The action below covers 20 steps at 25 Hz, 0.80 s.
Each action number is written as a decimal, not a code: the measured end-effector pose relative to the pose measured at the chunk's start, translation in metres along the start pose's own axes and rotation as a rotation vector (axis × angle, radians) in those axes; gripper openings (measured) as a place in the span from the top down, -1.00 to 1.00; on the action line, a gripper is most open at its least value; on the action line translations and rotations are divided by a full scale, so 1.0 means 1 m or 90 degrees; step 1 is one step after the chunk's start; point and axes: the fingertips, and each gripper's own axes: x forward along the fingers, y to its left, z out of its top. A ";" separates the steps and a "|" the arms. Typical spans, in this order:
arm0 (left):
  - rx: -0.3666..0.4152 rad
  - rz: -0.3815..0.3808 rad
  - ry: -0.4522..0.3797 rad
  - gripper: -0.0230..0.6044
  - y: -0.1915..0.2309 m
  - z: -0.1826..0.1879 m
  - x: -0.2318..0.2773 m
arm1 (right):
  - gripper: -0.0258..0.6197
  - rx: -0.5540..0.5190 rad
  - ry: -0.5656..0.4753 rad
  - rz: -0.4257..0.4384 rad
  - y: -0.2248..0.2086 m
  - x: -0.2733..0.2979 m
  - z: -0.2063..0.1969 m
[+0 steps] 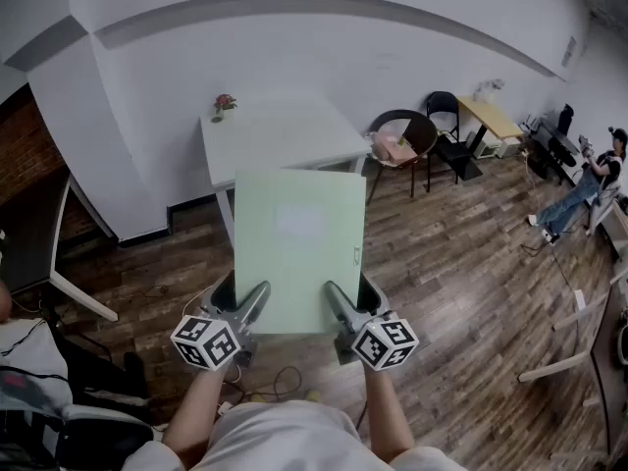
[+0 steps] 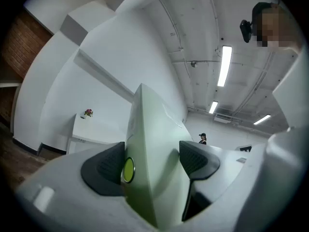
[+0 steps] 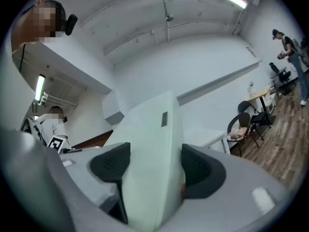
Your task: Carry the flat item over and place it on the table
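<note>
Closest to the body, two bare forearms reach forward, and the left gripper (image 1: 242, 294) and right gripper (image 1: 351, 294) point level, side by side, each with its marker cube nearest the camera. Both have their fingers closed on the near edge of the pale green folder (image 1: 299, 248), one towards each near corner. In each gripper view the folder (image 2: 154, 144) (image 3: 152, 149) stands edge-on between the dark pads, which press against its faces. It is held flat in the air above the wooden floor (image 1: 442, 292), where cables (image 1: 280, 386) lie below the hands. In the head view its far edge overlaps the near edge of the white surface (image 1: 275, 135). A small flower pot (image 1: 224, 104) stands on that surface's far left corner. Just right of the surface is a chair (image 1: 402, 140) with something pink on its seat. Beyond it, by the wall, stand a black chair (image 1: 446, 116) and a small wooden desk (image 1: 491, 118). A person (image 1: 589, 180) sits at the far right.
</note>
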 end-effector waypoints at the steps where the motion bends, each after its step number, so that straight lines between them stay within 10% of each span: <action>1: 0.000 0.001 -0.001 -0.17 0.001 0.001 0.001 | -0.10 0.000 0.000 0.001 0.000 0.002 0.001; 20: 0.001 0.007 0.005 -0.17 -0.028 -0.015 -0.005 | -0.10 0.012 -0.003 0.002 -0.009 -0.030 0.001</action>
